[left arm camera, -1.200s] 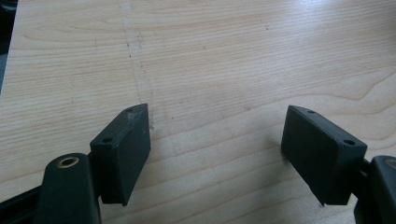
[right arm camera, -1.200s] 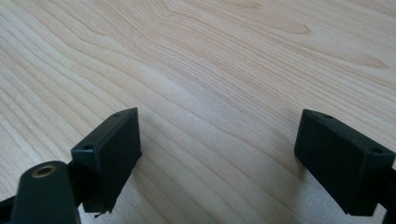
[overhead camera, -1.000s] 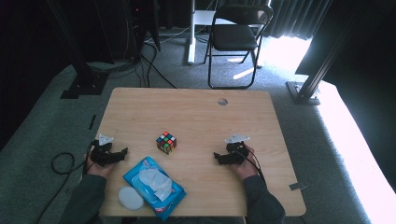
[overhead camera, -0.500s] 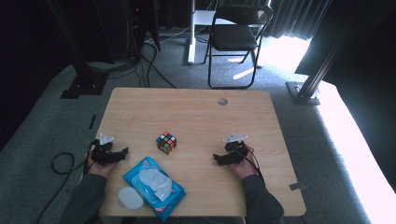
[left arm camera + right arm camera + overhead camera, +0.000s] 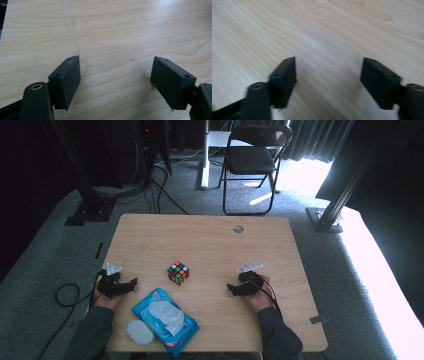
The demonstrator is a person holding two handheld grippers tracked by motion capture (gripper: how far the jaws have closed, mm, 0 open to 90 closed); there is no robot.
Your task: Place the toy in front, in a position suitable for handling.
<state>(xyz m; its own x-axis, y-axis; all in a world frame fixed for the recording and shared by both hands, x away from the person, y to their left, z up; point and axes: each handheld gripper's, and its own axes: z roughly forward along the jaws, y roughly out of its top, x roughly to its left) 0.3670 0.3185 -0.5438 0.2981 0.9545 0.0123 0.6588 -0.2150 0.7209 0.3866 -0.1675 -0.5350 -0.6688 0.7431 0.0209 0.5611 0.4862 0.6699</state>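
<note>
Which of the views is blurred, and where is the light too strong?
Right gripper view: the right gripper and wood grain are smeared by motion blur. Left gripper view: sharp. High view: daylight overexposes the floor right of the table; the background is very dark.

The table (image 5: 200,240) carries a cube (image 5: 178,272) at its centre. The left gripper (image 5: 131,283) rests near the left edge, the right gripper (image 5: 232,288) right of the cube. A wipes pack (image 5: 165,321) lies at the near edge, a lid (image 5: 139,332) beside it.
</note>
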